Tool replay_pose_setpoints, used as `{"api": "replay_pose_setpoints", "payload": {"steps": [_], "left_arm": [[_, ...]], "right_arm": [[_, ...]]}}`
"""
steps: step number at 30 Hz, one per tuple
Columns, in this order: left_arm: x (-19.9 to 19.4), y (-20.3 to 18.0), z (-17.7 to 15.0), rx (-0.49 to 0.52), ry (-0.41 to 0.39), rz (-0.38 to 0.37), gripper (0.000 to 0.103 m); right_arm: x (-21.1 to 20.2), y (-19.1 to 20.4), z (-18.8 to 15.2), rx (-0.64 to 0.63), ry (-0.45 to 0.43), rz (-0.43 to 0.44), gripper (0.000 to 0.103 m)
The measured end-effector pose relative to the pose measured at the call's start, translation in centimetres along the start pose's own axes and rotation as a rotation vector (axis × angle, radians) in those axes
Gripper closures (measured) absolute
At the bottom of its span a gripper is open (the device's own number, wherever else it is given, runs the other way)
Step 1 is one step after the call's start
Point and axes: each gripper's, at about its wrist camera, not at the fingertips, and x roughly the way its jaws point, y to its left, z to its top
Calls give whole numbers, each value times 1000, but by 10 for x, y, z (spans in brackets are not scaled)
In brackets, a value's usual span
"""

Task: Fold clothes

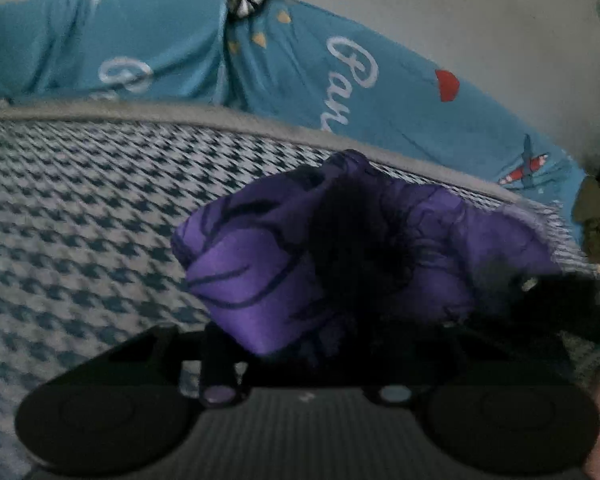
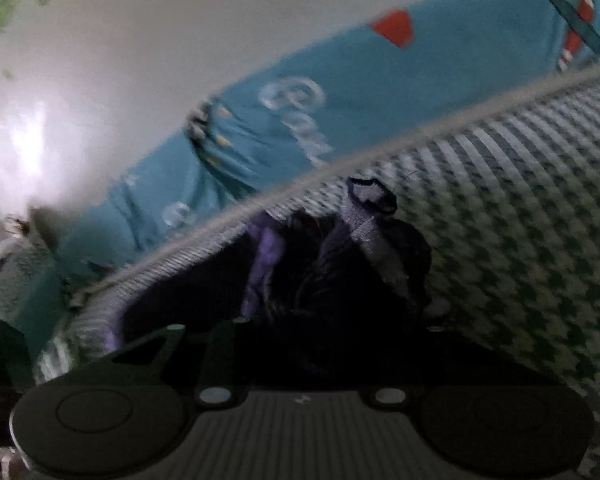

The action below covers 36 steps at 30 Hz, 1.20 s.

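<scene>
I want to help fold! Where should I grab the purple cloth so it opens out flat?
Probably take the purple cloth by its loose outer edge on the left side of the left wrist view, coming in low from that side. It sits bunched in a lump on the checked blanket, and that edge hangs free and unhidden, so pulling there should spread it. The middle is crumpled and dark, a poor place to pinch.

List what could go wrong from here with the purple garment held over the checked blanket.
1. The purple garment is bunched in a dark wad at the left gripper, so a fold could set in creases.
2. It sits near the edge of the houndstooth blanket and could slide off onto the blue sheet.
3. The right gripper may hold only a thin strap.
</scene>
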Motion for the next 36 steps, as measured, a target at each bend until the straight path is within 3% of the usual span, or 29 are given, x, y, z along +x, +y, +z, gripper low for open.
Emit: {"api": "replay_pose_setpoints", "payload": {"steps": [4,12,27,32,36], "left_arm": [[-25,13,4,-10,-32,37,69],[-91,76,10,-46,-106,133,69],[-211,271,16,-187,-201,418,69],[-227,329,17,-252,-224,500,69],[-224,359,13,-282,-216,542,69]], "right_arm": [[-7,27,-1,-24,-25,53,75],[-2,99,-19,-81,-36,191,75],[91,293,-74,-108,47,466,75],[131,349,-99,-115,85,524,75],[159,371,-113,-108,104,536,75]]}}
